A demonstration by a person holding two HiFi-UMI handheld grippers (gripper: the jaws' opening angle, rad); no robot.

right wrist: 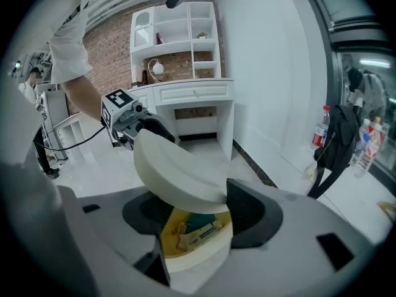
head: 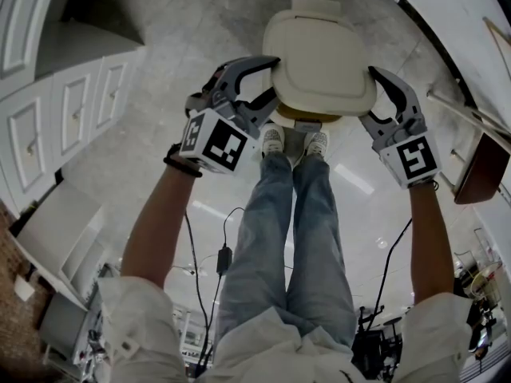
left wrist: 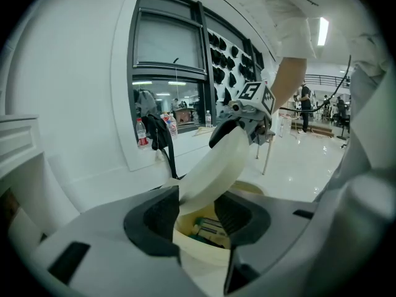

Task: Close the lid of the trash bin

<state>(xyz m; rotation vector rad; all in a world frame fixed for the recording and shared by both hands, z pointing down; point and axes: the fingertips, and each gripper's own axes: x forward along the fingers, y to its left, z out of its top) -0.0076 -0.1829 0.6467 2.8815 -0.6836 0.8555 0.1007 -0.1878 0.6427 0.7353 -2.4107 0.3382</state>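
One cream trash bin (head: pixel 307 120) stands on the floor (head: pixel 160 126), just ahead of the person's shoes (head: pixel 273 140). Its lid (head: pixel 319 58) hangs tilted above the rim, and both gripper views show rubbish underneath it. The left claw (head: pixel 273 76) and right claw (head: pixel 369 94) flank opposite side edges. Each is spread, with the lid's edge lying between its jaws but apparently not pinched. To finish well, I would lower both sides together so the lid does not twist. Claw tips should stay clear of the rim, drawing outward only once the lid sits flush.
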